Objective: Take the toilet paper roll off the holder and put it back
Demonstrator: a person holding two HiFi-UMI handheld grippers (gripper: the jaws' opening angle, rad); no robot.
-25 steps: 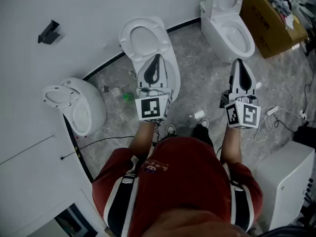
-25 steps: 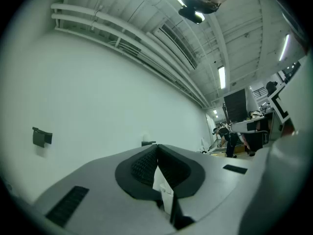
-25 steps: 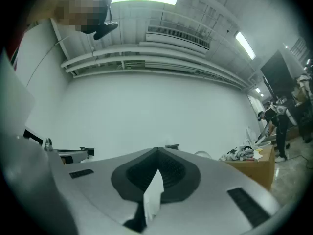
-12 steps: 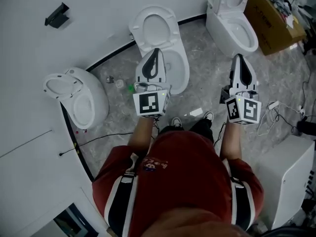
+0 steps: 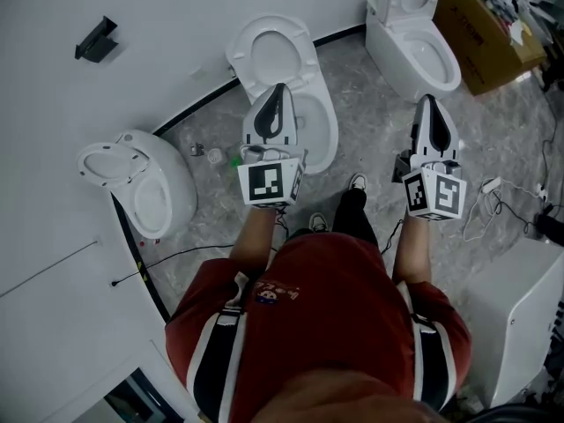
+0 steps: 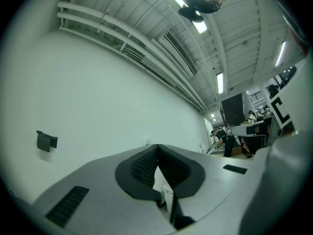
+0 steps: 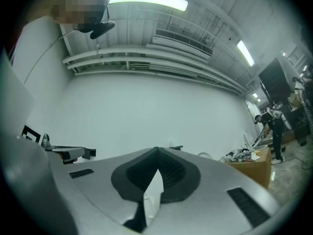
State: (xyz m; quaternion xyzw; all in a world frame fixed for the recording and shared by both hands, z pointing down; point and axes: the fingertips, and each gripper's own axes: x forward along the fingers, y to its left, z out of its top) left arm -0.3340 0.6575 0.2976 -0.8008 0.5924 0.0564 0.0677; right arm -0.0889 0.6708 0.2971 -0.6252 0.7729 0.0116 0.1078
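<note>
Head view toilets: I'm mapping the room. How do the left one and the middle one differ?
The left toilet is squat and round; the middle toilet is longer, oval. The left toilet shows whole; the middle toilet's bowl lies partly behind the left tongs. Both are white, lids up.

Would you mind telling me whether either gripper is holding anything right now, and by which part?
Nothing is held: the left gripper and the right gripper both have their jaws closed together with nothing between.

Holder (image 5: 95, 40) on wall (image 5: 185, 16) (left), toilet (image 5: 286, 82) right
</note>
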